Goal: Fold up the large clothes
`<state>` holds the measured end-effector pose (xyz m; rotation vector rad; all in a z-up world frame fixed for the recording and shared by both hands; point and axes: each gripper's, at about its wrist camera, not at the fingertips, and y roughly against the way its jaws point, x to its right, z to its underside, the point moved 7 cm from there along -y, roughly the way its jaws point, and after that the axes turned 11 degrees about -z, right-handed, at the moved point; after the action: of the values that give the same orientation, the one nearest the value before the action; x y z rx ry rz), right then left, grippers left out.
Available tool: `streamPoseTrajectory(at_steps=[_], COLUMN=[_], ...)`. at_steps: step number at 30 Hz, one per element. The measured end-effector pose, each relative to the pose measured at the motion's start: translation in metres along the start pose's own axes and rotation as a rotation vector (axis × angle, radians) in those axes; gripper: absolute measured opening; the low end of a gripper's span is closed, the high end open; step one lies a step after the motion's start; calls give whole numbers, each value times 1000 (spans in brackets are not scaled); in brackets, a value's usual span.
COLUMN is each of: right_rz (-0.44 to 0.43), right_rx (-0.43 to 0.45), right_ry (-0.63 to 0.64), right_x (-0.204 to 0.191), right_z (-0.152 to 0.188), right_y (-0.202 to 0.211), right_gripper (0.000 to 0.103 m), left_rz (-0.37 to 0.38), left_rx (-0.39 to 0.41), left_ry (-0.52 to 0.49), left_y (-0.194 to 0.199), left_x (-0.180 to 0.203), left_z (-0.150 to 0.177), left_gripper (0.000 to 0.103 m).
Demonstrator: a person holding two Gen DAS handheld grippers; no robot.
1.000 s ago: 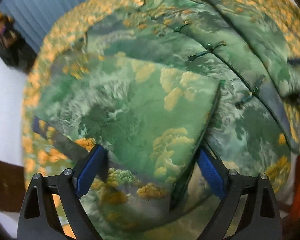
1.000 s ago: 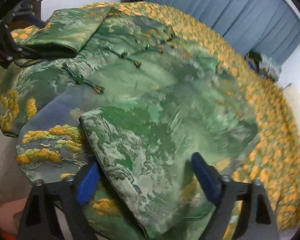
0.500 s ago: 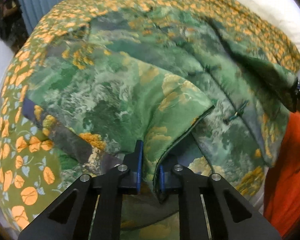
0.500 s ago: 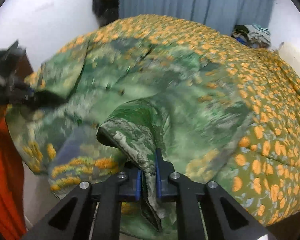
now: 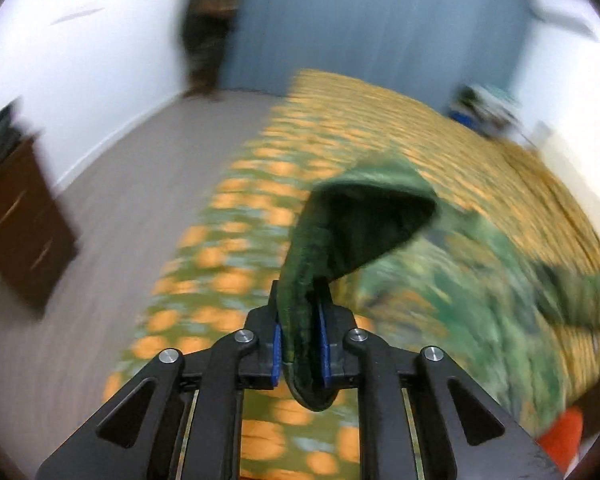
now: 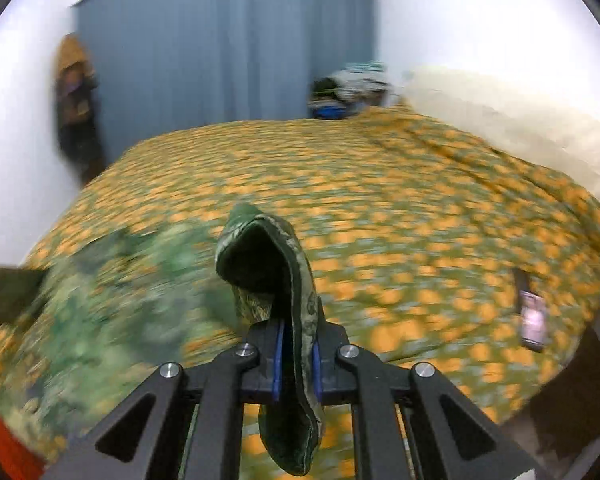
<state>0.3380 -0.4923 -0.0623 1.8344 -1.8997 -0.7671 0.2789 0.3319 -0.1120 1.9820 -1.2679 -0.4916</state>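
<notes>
Both tongs, left (image 5: pixel 300 344) and right (image 6: pixel 296 354), pinch the soft green robe (image 6: pixel 112 304) at its edges; it probably droops, trailing toward 9 o'clock on the bed (image 6: pixel 420 240)

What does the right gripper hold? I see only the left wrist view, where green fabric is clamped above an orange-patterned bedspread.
Observer: The right gripper is shut on the green garment too, a fold sticking up past its fingers.
Operator: Is anything else lying on the bed?
Observer: Yes, a small dark flat object near the bedspread's right edge; too blurred to identify.
Operator: What is behind the bed?
Observer: A cream pillow at far right, beside the blue curtain.
</notes>
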Motion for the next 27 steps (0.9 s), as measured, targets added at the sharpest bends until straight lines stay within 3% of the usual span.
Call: streamPoseTrajectory(at_steps=[4, 6, 8, 10, 11, 13, 15, 17, 20, 27], right_rz=[103, 180, 236, 270, 279, 276, 247, 204, 133, 29], right_rx=[-58, -68, -49, -33, -37, -49, -43, -28, 5, 9], right_ry=[-128, -192, -225, -240, -232, -193, -131, -95, -75, 25], right_x=[74, 107, 126, 134, 134, 122, 93, 64, 15, -83], right_z=[13, 24, 32, 44, 49, 56, 64, 72, 82, 104], right_y=[-22, -26, -19, -11, -8, -5, 0, 3, 7, 1], right_gripper=[16, 34, 60, 62, 62, 62, 62, 69, 81, 82], left_rz=[-155, -221, -257, -282, -286, -278, -262, -224, -126, 47], left_rx=[-67, -84, -86, -66, -48, -22, 20, 85, 164, 199], left_ry=[118, 144, 155, 164, 160, 130, 101, 91, 66, -94], left_y=[-35, -42, -44, -43, -38, -29, -20, -4, 10, 29], left_x=[-59, -74, -81, -78, -76, -59, -43, -19, 19, 127], left_z=[17, 30, 38, 40, 40, 41, 43, 43, 38, 51], left_gripper=[27, 31, 56, 70, 70, 72, 83, 99, 100, 100])
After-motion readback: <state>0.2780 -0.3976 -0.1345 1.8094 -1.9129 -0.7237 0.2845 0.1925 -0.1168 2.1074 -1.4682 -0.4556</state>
